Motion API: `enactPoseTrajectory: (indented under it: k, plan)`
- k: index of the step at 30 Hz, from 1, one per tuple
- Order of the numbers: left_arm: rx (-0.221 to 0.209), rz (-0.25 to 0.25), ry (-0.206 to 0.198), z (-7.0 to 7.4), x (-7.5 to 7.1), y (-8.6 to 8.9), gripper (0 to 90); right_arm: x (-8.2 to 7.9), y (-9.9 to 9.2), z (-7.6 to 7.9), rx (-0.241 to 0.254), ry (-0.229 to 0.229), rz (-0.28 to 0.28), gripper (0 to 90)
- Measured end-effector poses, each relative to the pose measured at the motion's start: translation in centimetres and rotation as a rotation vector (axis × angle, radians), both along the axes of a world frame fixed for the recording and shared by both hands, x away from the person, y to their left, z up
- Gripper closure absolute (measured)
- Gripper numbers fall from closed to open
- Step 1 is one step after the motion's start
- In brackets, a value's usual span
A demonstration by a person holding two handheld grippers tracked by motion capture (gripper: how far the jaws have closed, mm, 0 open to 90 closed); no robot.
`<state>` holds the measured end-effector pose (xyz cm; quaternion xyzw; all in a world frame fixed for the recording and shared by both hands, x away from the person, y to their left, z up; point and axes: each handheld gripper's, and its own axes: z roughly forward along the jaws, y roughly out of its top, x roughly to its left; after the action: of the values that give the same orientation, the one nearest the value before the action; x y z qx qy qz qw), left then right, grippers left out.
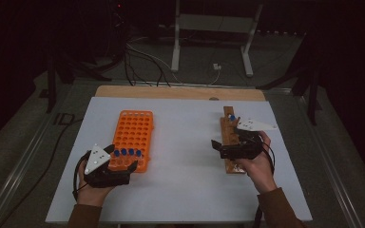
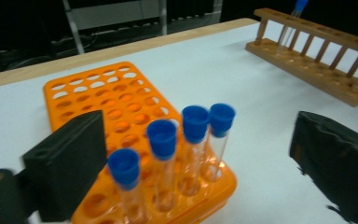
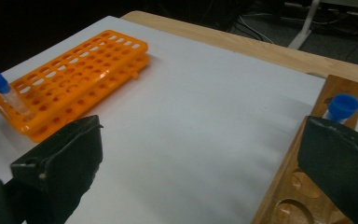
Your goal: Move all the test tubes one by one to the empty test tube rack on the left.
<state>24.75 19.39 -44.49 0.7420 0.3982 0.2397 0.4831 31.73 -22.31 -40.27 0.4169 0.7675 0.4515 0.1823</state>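
An orange tube rack [image 1: 134,133] lies left of centre, with several blue-capped glass tubes [image 1: 127,152] upright in its near row. My left gripper [image 1: 122,159] is open at that near end, and the tubes [image 2: 195,125] stand between its spread jaws without being touched. A wooden rack [image 1: 229,137] lies on the right with one blue-capped tube [image 1: 231,117] near its far end. My right gripper [image 1: 217,148] is open over the wooden rack's left side, holding nothing. In the right gripper view the wooden rack [image 3: 286,186] and its tube [image 3: 343,106] sit by the right jaw.
A white sheet [image 1: 185,175] covers the table, with a wooden edge [image 1: 180,92] at the back. Most holes of the orange rack [image 3: 74,74] are vacant. A metal stand [image 1: 209,28] and cables lie on the floor beyond the table.
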Motion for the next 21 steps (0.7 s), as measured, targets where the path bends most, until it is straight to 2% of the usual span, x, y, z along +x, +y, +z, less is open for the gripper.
enactPoseTrajectory:
  k: [7,21]
  plan:
    - [-0.018,-0.019,-0.004,0.1,0.3,-0.8,0.5,1.0,-0.8,0.0,-0.019,0.010,-0.029,0.3]
    - [-0.031,-0.017,-0.009,-0.2,0.4,-1.1,0.6,3.8,-1.9,0.0,-0.048,0.029,-0.080,0.3]
